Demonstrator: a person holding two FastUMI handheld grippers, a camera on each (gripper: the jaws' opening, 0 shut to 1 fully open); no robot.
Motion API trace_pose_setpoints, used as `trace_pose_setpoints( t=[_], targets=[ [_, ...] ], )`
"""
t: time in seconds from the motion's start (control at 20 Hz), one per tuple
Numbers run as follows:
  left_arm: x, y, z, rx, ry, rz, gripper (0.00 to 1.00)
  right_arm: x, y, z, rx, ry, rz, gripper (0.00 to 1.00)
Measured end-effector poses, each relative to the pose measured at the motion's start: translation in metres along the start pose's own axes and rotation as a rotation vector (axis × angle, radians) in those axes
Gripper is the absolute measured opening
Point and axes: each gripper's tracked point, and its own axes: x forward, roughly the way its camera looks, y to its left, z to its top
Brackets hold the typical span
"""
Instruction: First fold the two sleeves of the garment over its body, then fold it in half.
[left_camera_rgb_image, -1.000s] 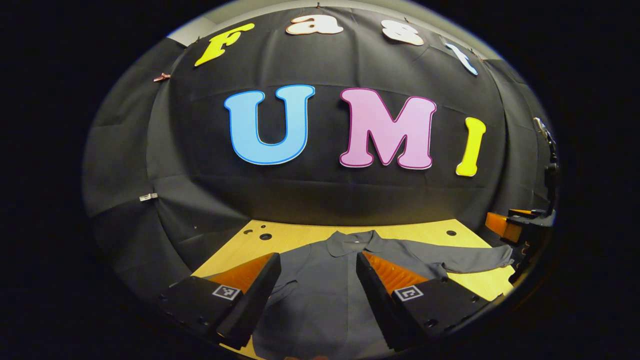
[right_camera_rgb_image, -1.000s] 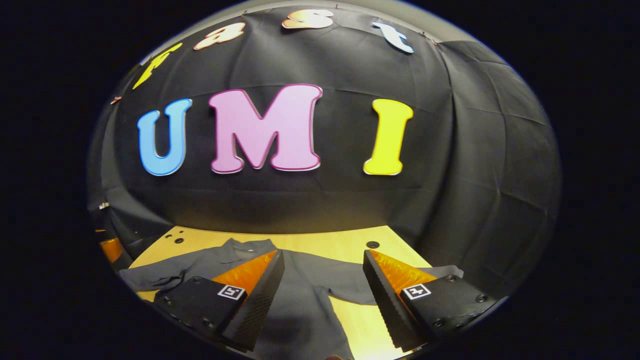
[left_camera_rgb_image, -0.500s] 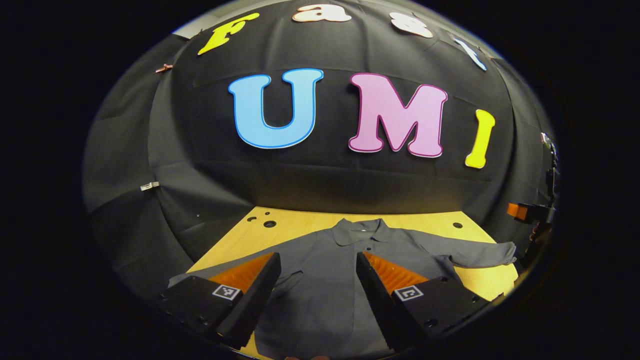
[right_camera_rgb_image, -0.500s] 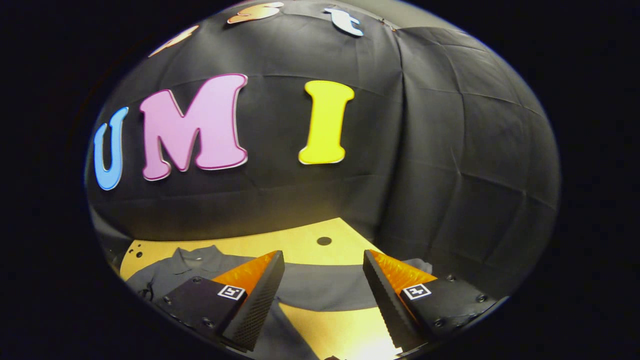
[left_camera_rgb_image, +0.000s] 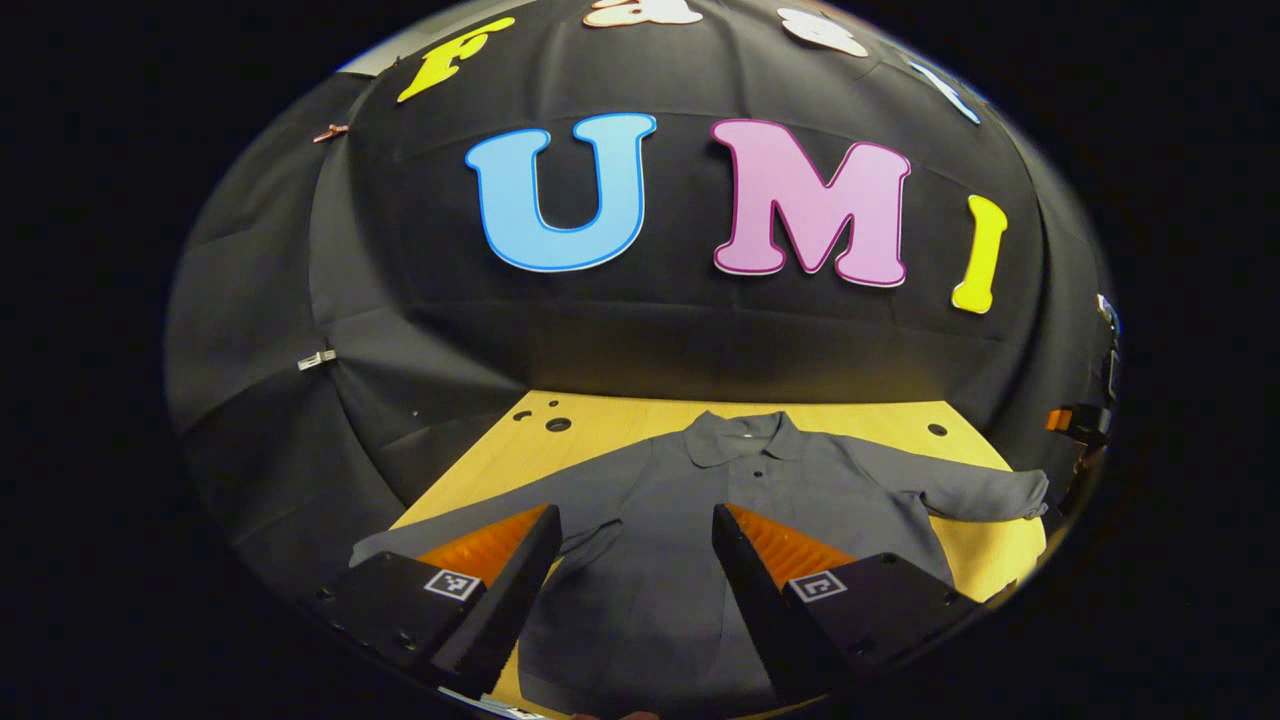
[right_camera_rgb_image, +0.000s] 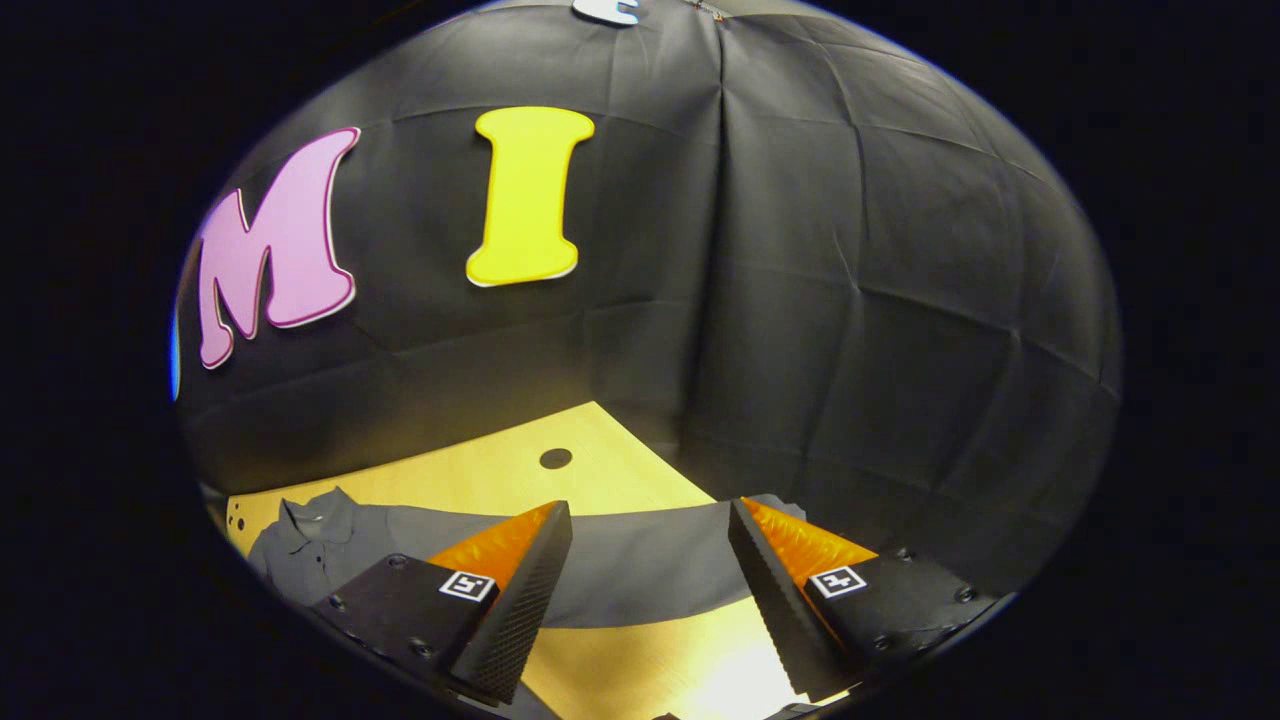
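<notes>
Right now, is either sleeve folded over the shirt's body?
No. In the left gripper view both sleeves lie spread out to the sides of the shirt, flat on the table.

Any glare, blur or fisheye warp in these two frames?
Left gripper view: sharp, shirt evenly lit, table edges bowed by the fisheye. Right gripper view: bright glare on the table near the bottom between the open fingers, sleeve clear, wall cloth seams curved; no motion blur in either.
</notes>
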Motion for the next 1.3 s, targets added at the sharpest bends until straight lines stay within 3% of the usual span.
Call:
trace_pose_setpoints(
  t=[0.25, 0.3, 0.4, 0.75, 1.1, 1.3],
  targets=[
    [0.003, 0.005, -0.013, -0.038, 0.052, 0.035, 0.96, 0.031, -0.015, -0.018, -0.034, 0.056, 0.013, 0.98],
    [0.004, 0.007, -0.014, -0.041, 0.059, 0.044, 1.00, 0.039, -0.019, -0.024, -0.039, 0.068, 0.015, 0.98],
    [0.005, 0.011, -0.015, -0.022, 0.066, 0.058, 0.96, 0.054, -0.028, -0.032, -0.031, 0.110, 0.016, 0.98],
    [0.015, 0.023, -0.018, 0.034, 0.092, 0.098, 0.96, 0.107, -0.082, -0.055, -0.041, 0.201, -0.050, 0.98],
    [0.029, -0.016, -0.031, 0.078, 0.124, 0.032, 0.97, 0.135, -0.112, -0.092, -0.091, 0.303, -0.105, 0.99],
    [0.037, -0.038, -0.027, 0.110, 0.122, -0.011, 0.98, 0.145, -0.124, -0.103, -0.052, 0.335, -0.130, 0.98]
  ],
)
